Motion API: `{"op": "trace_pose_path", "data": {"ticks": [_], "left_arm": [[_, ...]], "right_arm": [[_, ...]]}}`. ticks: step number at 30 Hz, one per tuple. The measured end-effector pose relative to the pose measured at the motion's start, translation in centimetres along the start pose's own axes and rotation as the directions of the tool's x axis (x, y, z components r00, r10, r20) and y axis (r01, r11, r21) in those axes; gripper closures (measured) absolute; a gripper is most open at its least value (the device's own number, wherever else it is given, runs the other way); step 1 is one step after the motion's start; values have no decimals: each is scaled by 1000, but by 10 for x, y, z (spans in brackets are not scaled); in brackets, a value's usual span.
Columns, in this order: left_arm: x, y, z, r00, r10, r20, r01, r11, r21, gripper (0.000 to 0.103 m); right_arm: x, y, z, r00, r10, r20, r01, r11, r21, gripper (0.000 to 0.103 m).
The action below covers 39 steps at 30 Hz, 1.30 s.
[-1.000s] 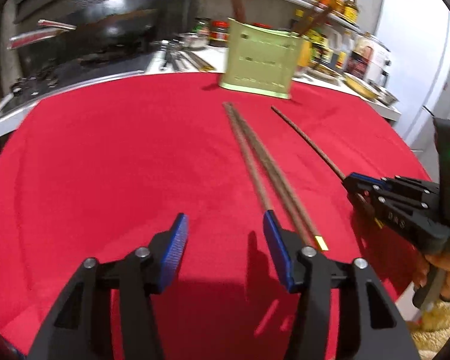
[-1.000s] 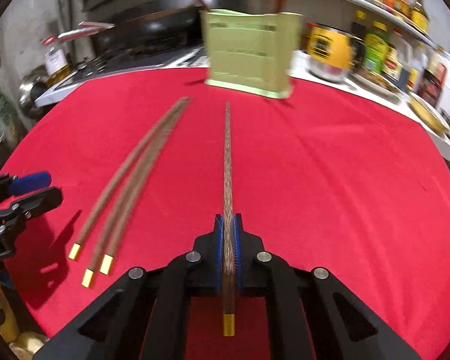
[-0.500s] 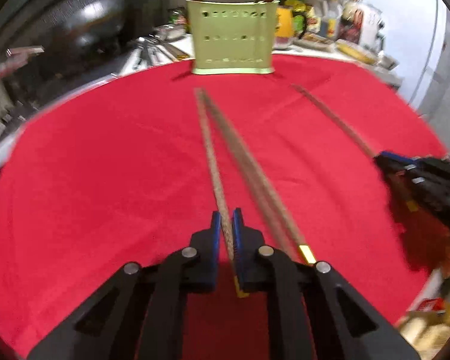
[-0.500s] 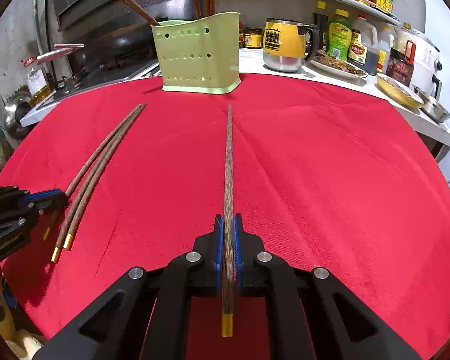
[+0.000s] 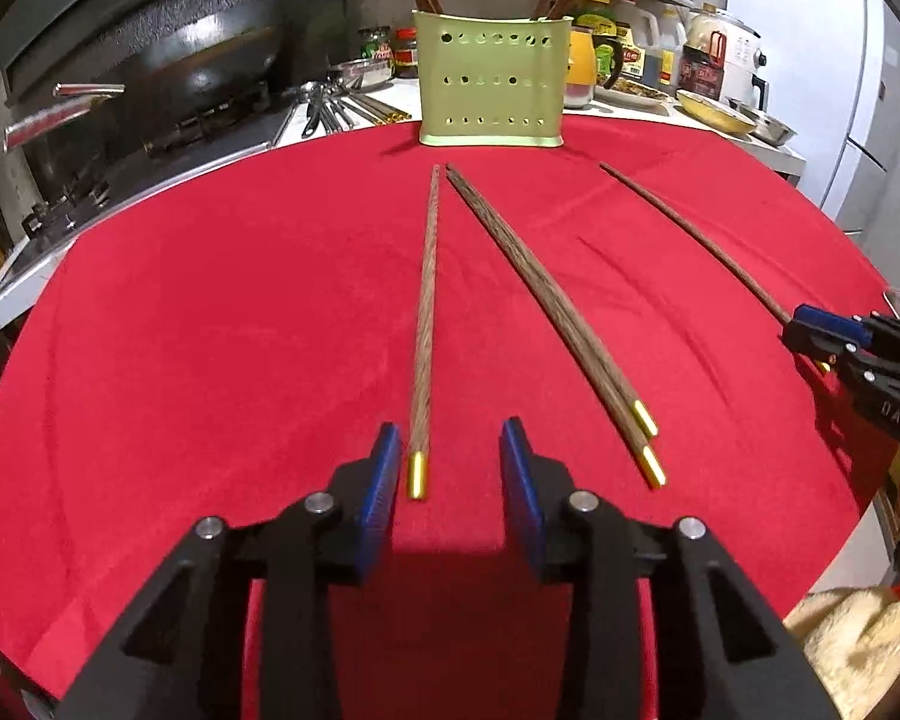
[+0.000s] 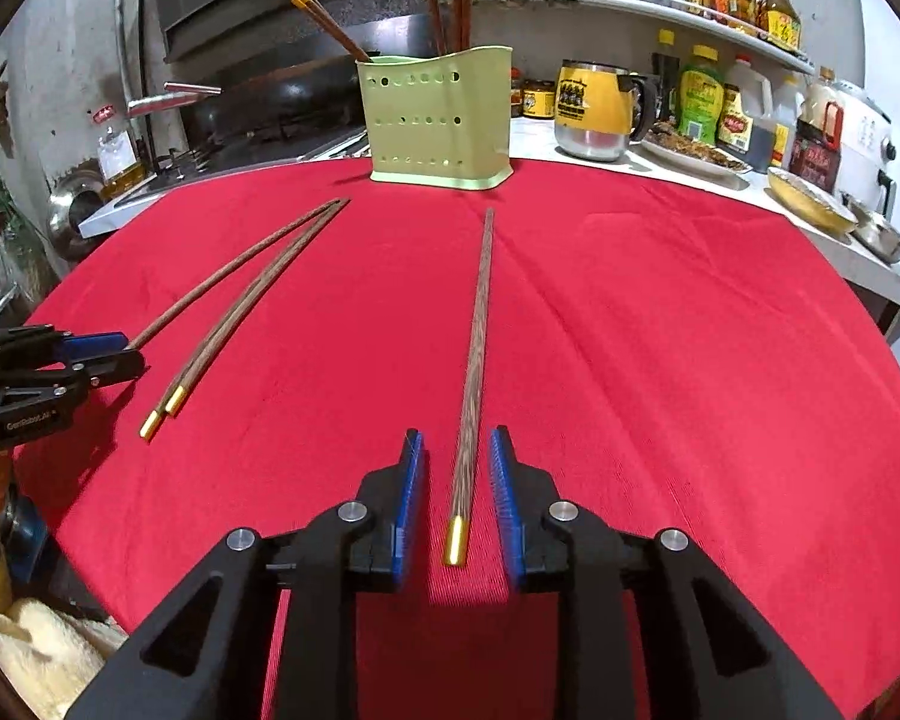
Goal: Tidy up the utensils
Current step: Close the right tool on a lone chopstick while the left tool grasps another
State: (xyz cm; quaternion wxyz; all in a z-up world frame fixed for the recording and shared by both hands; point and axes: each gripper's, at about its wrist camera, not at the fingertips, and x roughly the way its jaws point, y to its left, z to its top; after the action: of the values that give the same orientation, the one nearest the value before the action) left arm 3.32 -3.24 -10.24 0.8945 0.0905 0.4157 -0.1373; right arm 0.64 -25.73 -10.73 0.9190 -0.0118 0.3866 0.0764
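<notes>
**Both tongs spread, four chopsticks flat on bench**

Left tongs (image 5: 450,468) spread, straddling the gold-capped end of one chopstick (image 5: 425,312). Right tongs (image 6: 455,495) spread around another chopstick (image 6: 477,354). Chopstick pair (image 5: 546,300) lies between them. All point toward the green holder (image 6: 438,117) at the far edge of the red bench (image 6: 690,360).

Left gripper (image 5: 450,468), right gripper (image 6: 455,483): black angular frames, blue ribbed pads (image 5: 384,483), silver round screws (image 5: 320,503), white lettering.
</notes>
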Motion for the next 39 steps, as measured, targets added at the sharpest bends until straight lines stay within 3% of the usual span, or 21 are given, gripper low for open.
{"op": "trace_pose_path", "data": {"ticks": [17, 22, 29, 34, 36, 37, 39], "left_arm": [[-5, 5, -10, 999, -12, 43, 13, 999, -35, 69], [3, 8, -2, 998, 30, 53, -27, 999, -45, 82], [4, 4, -2, 997, 44, 63, -43, 999, -12, 82], [6, 2, -2, 996, 45, 75, -45, 999, -6, 83], [8, 1, -1, 995, 52, 87, -52, 999, 0, 88], [8, 0, -1, 994, 61, 89, -62, 998, 5, 96], [7, 2, -1, 995, 57, 87, -57, 998, -3, 96]], "right_arm": [[-12, 2, -16, 1000, -8, 28, 8, 1000, 2, 79], [-15, 1, -19, 999, 3, 36, -3, 1000, 1, 79], [-16, 3, -21, 999, 1, 50, 0, 1000, -10, 78], [-14, -2, -18, 999, -11, 53, 10, 1000, 28, 83], [-12, -3, -17, 998, -23, 58, 21, 999, 39, 91], [-11, -3, -17, 998, -31, 60, 29, 999, 39, 93], [-11, -3, -16, 998, -30, 59, 27, 998, 48, 96]]}}
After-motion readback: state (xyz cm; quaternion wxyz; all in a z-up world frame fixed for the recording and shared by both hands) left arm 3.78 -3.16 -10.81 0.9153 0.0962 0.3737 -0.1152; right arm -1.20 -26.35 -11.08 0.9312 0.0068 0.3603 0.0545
